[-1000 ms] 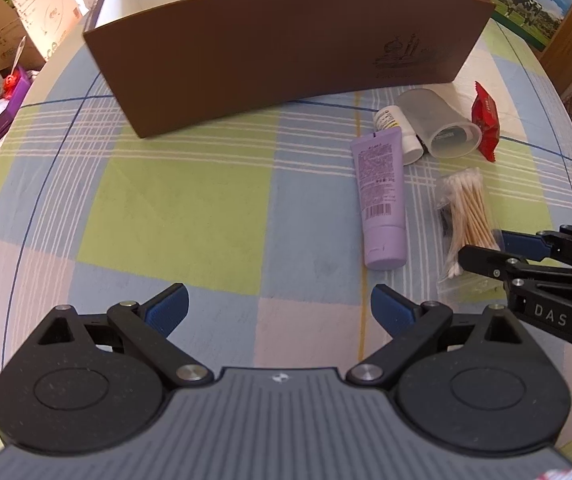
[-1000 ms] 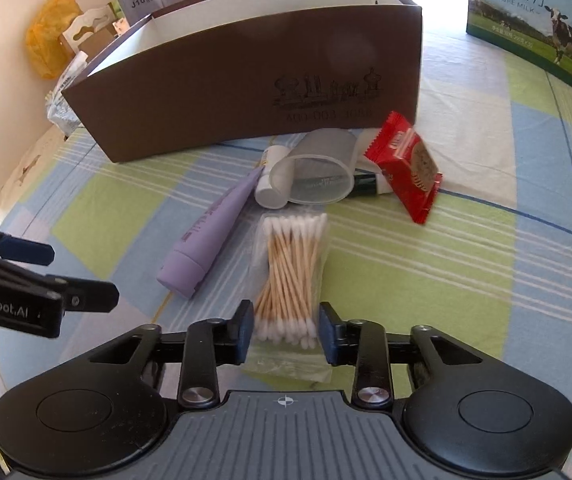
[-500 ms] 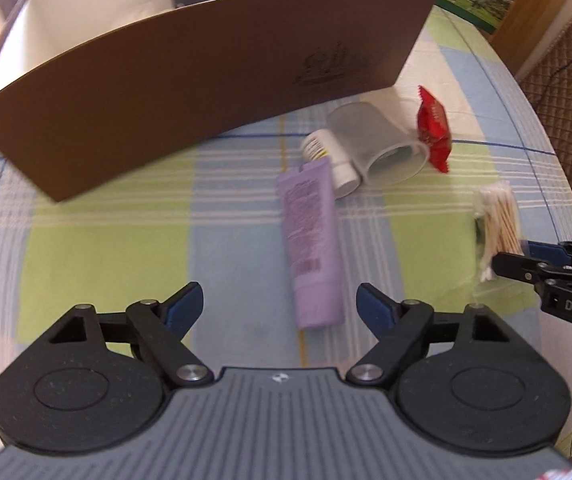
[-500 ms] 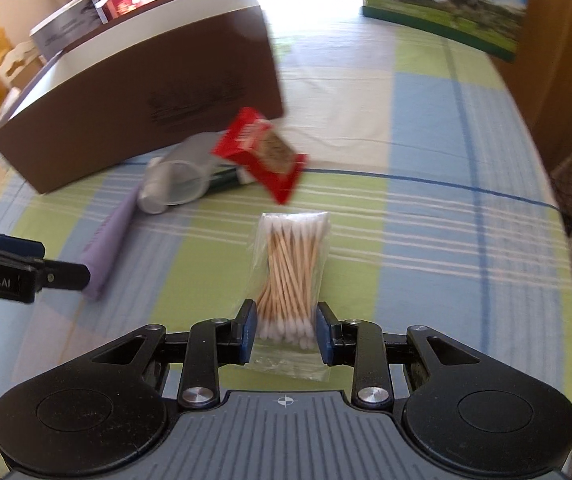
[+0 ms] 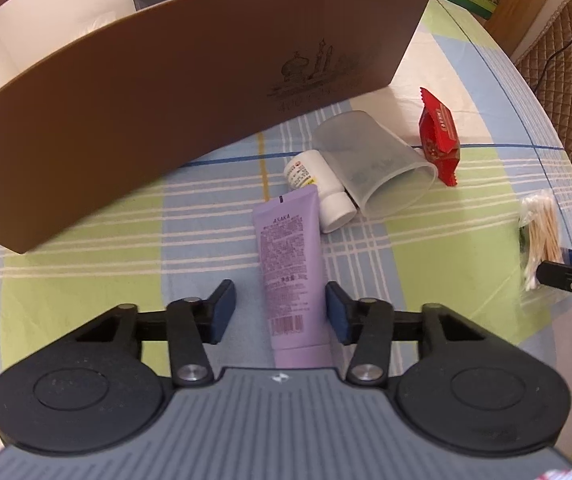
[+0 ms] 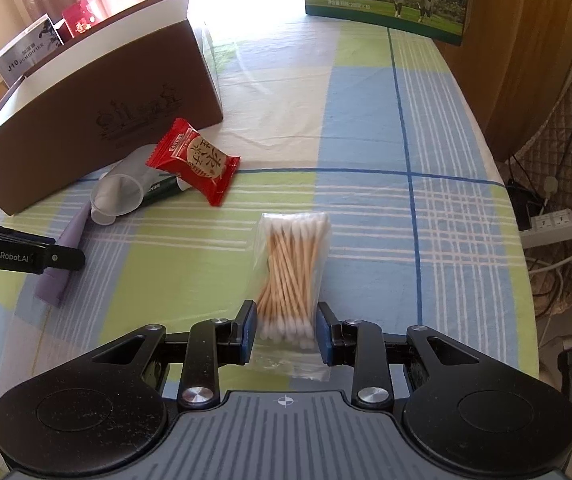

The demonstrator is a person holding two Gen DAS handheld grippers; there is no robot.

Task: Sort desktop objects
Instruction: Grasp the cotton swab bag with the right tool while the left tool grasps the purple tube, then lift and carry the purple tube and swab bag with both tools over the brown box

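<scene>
Five loose things lay on the checked tabletop (image 5: 85, 280) in the left wrist view, so the sorting looked barely begun: a purple tube (image 5: 292, 276), a small white bottle (image 5: 322, 188), a clear cup on its side (image 5: 378, 168), a red snack packet (image 5: 440, 136) and a bag of cotton swabs (image 5: 540, 240) at the far right edge. The brown box (image 5: 165, 92) behind them held one dark item, as far as could be seen. The left claw (image 5: 277, 312) stood wide around the tube's lower end, its pads apart from it, gripping nothing. In the right wrist view, the right claw (image 6: 284, 332) was narrowed on the near end of the swab bag (image 6: 292, 268), pads touching or nearly touching the plastic; whether the bag was lifted could not be told. A dark green tube (image 6: 161, 190) showed beneath the cup, also unsorted.
</scene>
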